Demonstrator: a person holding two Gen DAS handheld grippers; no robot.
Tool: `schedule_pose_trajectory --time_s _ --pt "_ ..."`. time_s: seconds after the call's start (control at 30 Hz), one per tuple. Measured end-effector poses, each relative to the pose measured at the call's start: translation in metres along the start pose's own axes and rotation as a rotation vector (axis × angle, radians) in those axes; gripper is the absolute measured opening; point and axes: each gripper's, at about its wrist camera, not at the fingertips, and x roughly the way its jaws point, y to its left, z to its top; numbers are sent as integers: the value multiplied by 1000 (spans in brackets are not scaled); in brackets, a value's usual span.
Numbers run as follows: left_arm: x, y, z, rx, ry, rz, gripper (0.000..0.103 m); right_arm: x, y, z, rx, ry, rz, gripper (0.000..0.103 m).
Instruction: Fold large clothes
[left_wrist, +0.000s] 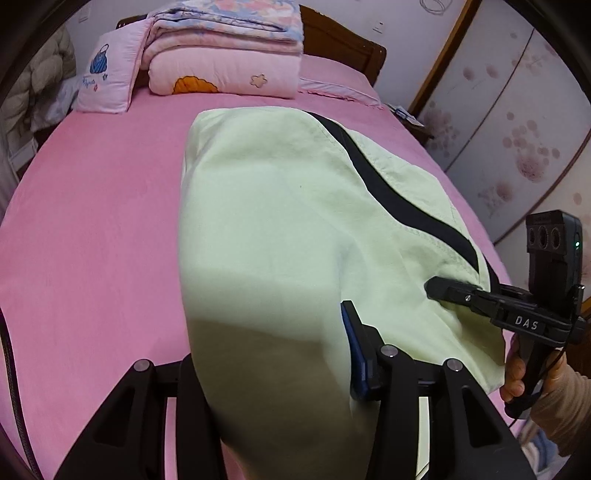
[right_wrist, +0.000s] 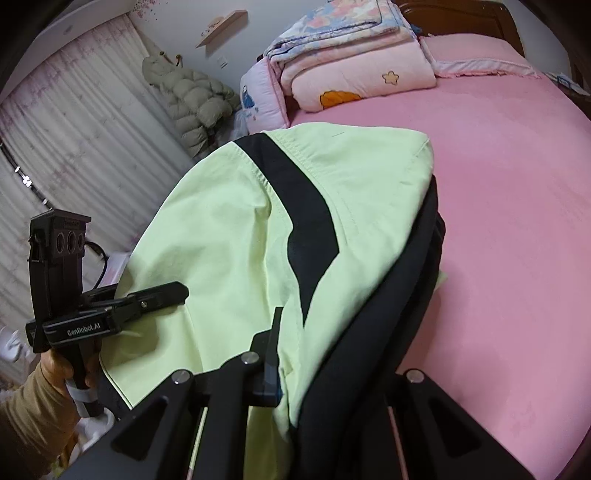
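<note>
In the left wrist view, a puffy coat (left_wrist: 44, 74) is seen at the far left edge, beside the pink bed sheet (left_wrist: 92, 229) that covers the bed. At the head of the bed a pink pillow (left_wrist: 107, 77) with a bag print is propped against a stack of folded pink quilts (left_wrist: 225, 55). Further right, the pale green garment (left_wrist: 280, 229) is spread along the sheet, its near end draped up over the left gripper (left_wrist: 273, 373). A black stripe (left_wrist: 399, 192) is seen running along its right side. The left gripper's fingers are clamped on the near edge of the cloth; only the right finger (left_wrist: 358, 350) with its blue pad is visible, the other being hidden under fabric. At the far right, the right gripper (left_wrist: 443, 290) is held by a hand (left_wrist: 517, 373), its fingers pinched together on the garment's right edge. Flowered wardrobe doors (left_wrist: 517, 122) are seen behind it.

In the right wrist view, curtains (right_wrist: 66, 147) fill the left side, and the left gripper (right_wrist: 162, 293) is shown closed on the green cloth. The garment (right_wrist: 229, 240) is held raised between the two grippers, with dark lining (right_wrist: 388, 314) hanging at its right edge over the sheet (right_wrist: 509, 221). The right gripper (right_wrist: 295, 369) is shut upon this fabric.
</note>
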Motion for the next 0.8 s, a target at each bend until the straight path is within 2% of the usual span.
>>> schedule_pose_trajectory --time_s 0.03,0.13,0.17,0.27,0.33,0.4,0.47,0.53,0.57,0.63,0.73,0.8 --pt "21 2 9 7 -4 4 44 15 -4 6 2 -13 -7 10" --pt "75 44 35 26 -3 5 44 67 -21 28 16 -34 -36 11" --pt "103 37 45 17 0 7 45 82 -30 31 19 -37 -49 11" --pt "162 60 51 8 23 17 47 134 -53 44 47 -31 -114 11" --pt "196 74 52 1 57 39 49 154 -66 44 50 -12 -153 11" --pt "223 84 50 -6 81 64 57 180 -82 42 63 30 -188 11" --pt "231 88 44 11 40 102 78 191 -88 40 32 42 -222 14" --pt "230 88 36 39 2 188 95 195 -91 38 7 52 -248 27" --pt "229 88 33 54 -16 225 98 195 -92 35 1 54 -258 32" --pt "225 89 31 61 -34 243 99 189 -92 32 8 46 -292 47" --pt "215 76 24 73 -52 286 99 181 -92 28 6 27 -345 54" --pt "216 74 28 87 -52 314 99 175 -89 23 -9 30 -377 55"
